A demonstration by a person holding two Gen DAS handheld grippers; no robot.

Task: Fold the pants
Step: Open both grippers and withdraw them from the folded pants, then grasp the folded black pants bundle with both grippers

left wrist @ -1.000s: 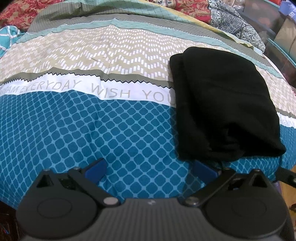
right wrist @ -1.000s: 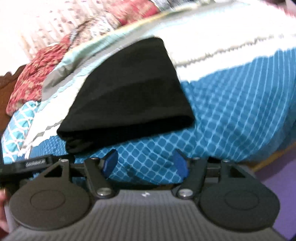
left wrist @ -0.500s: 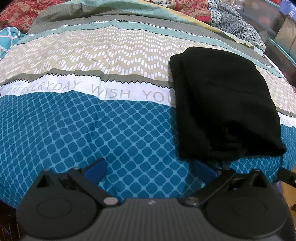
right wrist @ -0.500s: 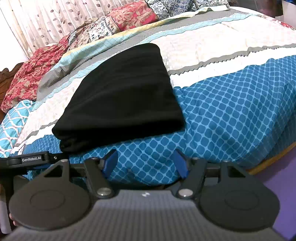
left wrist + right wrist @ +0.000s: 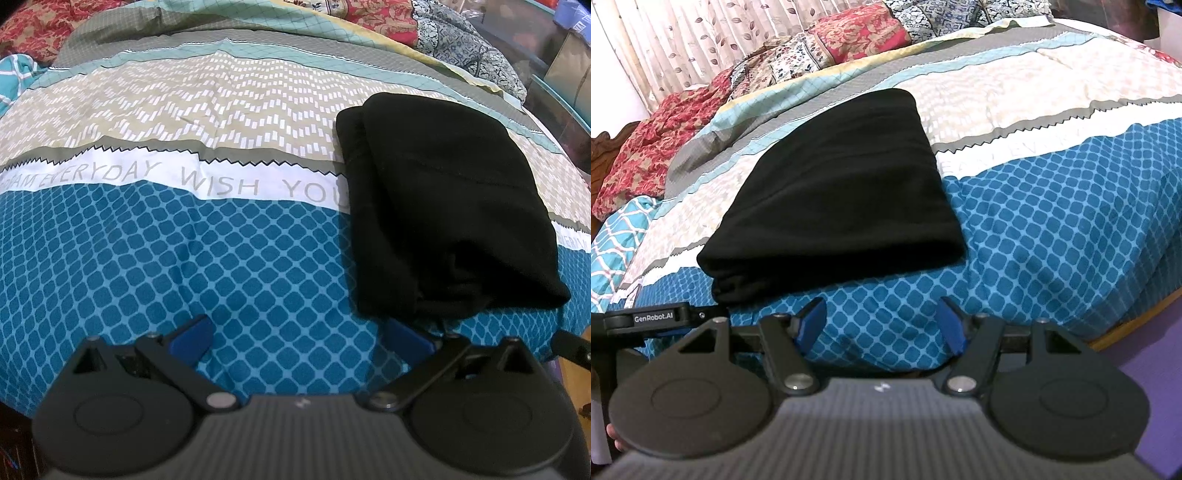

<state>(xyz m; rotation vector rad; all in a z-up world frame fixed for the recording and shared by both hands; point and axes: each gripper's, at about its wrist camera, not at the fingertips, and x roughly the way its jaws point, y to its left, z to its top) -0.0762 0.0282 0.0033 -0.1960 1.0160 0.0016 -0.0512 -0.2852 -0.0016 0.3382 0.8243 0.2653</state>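
Your left gripper (image 5: 299,338) hangs over the blue part of the bedspread (image 5: 221,258), jaws spread wide, holding nothing. Its right finger (image 5: 408,338) sits just short of the pants (image 5: 443,206), apart from them. Your right gripper (image 5: 882,325) is likewise wide open and empty, near the bed's edge. The pants (image 5: 842,199) lie folded in a compact black stack on the bedspread (image 5: 1052,221), ahead and left of the right gripper, across the blue and white bands.

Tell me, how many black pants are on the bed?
1: the folded black pants lie on the blue-patterned bedspread, near its front edge. More could be hidden beyond view.
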